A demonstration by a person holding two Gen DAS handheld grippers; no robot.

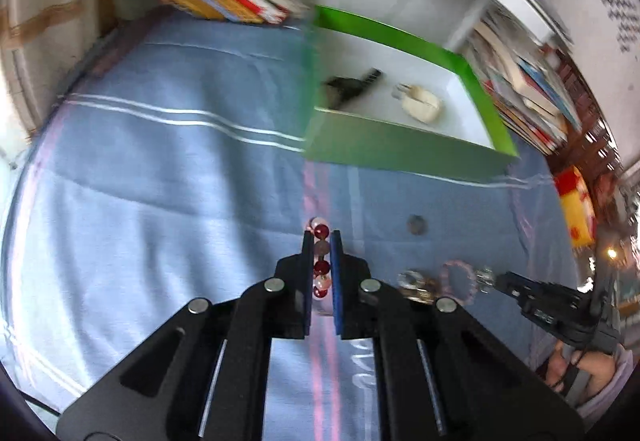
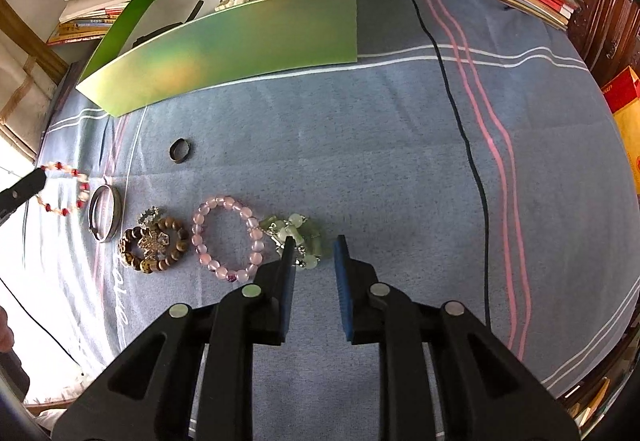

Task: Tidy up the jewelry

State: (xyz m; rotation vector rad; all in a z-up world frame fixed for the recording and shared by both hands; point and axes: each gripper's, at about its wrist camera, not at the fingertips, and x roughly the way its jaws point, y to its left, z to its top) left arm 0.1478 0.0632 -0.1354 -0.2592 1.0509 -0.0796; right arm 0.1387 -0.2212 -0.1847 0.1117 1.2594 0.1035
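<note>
At lower centre of the left wrist view, the left gripper [image 1: 321, 241] is clamped on the red-and-pink bead bracelet [image 1: 321, 259], green box [image 1: 400, 149] lying up-frame right; right gripper [image 2: 313, 246], jaws apart, straddles the pale green bracelet [image 2: 306, 235].

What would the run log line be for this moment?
left gripper: shut on red bead bracelet | right gripper: open, by green bracelet | green box: behind
</note>
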